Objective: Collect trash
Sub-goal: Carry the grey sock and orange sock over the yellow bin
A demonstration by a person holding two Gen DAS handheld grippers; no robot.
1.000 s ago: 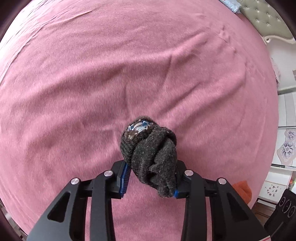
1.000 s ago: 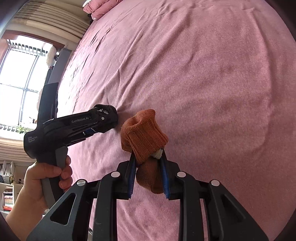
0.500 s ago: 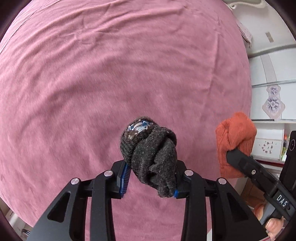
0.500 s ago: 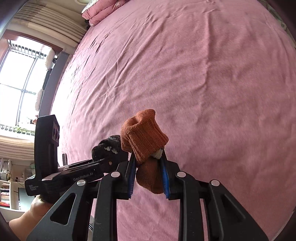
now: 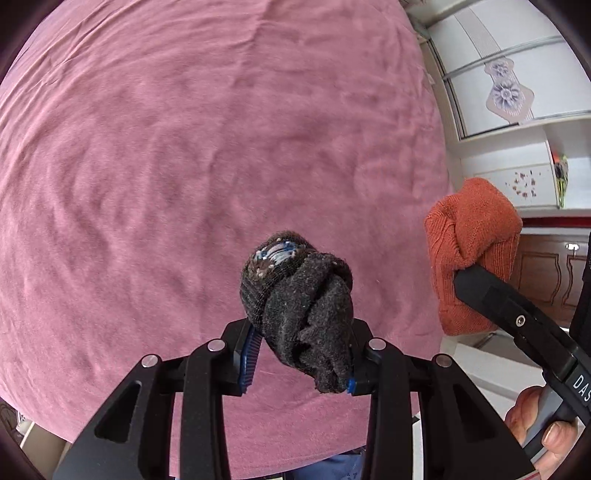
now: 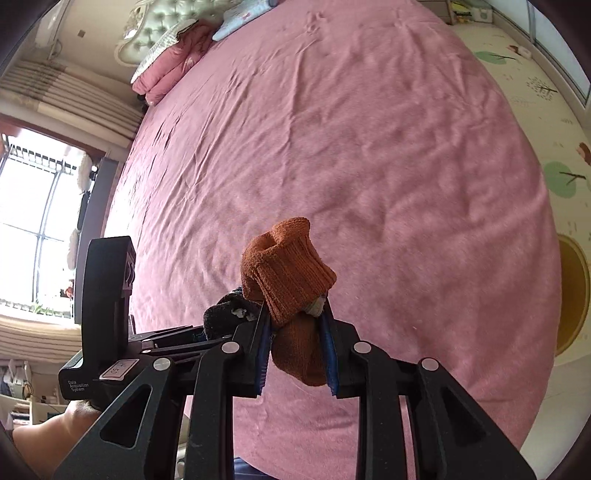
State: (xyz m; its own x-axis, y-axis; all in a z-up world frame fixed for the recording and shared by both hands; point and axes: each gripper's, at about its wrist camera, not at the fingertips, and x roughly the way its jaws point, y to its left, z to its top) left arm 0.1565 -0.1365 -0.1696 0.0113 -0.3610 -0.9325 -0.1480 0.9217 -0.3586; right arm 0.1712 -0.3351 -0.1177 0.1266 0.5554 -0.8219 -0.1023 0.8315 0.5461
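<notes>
My left gripper [image 5: 299, 360] is shut on a rolled dark grey sock [image 5: 301, 295] and holds it above the pink bedspread [image 5: 184, 166]. My right gripper [image 6: 295, 356] is shut on a rolled orange sock [image 6: 288, 280], also lifted off the bed. In the left wrist view the orange sock [image 5: 471, 243] shows at the right, past the bed's edge. In the right wrist view the dark sock [image 6: 225, 317] shows just left of the orange one, with the left gripper's body [image 6: 107, 317] beside it.
The pink bedspread [image 6: 351, 147] fills both views. Pillows [image 6: 173, 62] and a tufted headboard [image 6: 166, 14] lie at the far end. White cabinets [image 5: 517, 92] and a wooden cupboard [image 5: 546, 273] stand right of the bed. A patterned floor mat [image 6: 546, 110] lies beside it.
Both grippers have lifted and drawn back toward the bed's near edge, each still holding its sock. They now sit side by side, and more of the room shows.
</notes>
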